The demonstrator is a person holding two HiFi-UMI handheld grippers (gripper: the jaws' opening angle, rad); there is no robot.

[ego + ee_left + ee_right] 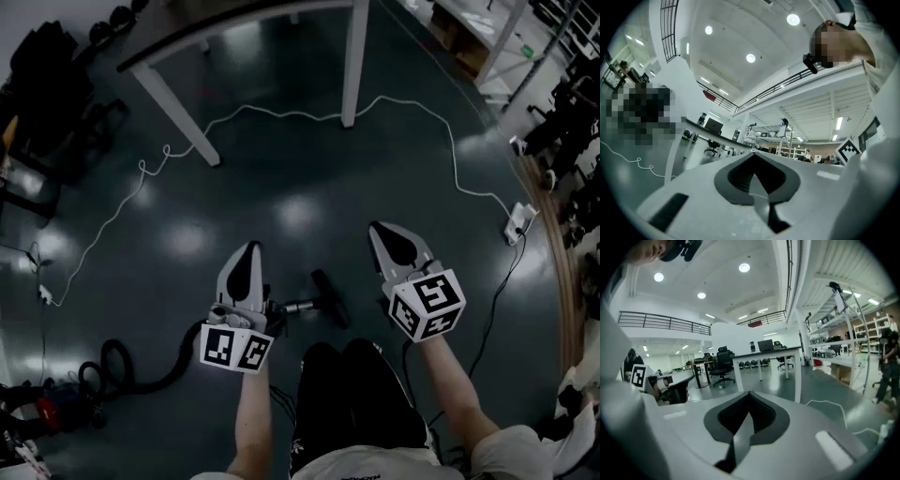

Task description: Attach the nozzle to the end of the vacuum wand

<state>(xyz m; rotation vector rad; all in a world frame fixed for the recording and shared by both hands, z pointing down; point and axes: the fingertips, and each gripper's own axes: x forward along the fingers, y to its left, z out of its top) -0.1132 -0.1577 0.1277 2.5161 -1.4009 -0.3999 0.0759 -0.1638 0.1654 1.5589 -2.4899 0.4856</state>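
In the head view a black nozzle (329, 297) lies on the dark floor, at the end of a short silver wand (298, 306). A black hose (141, 377) curls from there to a red vacuum body (47, 409) at the lower left. My left gripper (252, 247) hangs above the wand with its jaws shut and nothing in them. My right gripper (377, 228) is held to the right of the nozzle, also shut and empty. In both gripper views the grey jaws meet at their tips (753, 153) (750, 393) and point out across the room.
A white table (234, 23) with legs (354, 62) stands ahead. A white cable (281, 114) snakes over the floor to a power strip (518, 220) at the right. Dark bags (47, 84) sit at the upper left. The person's legs (356, 394) are below.
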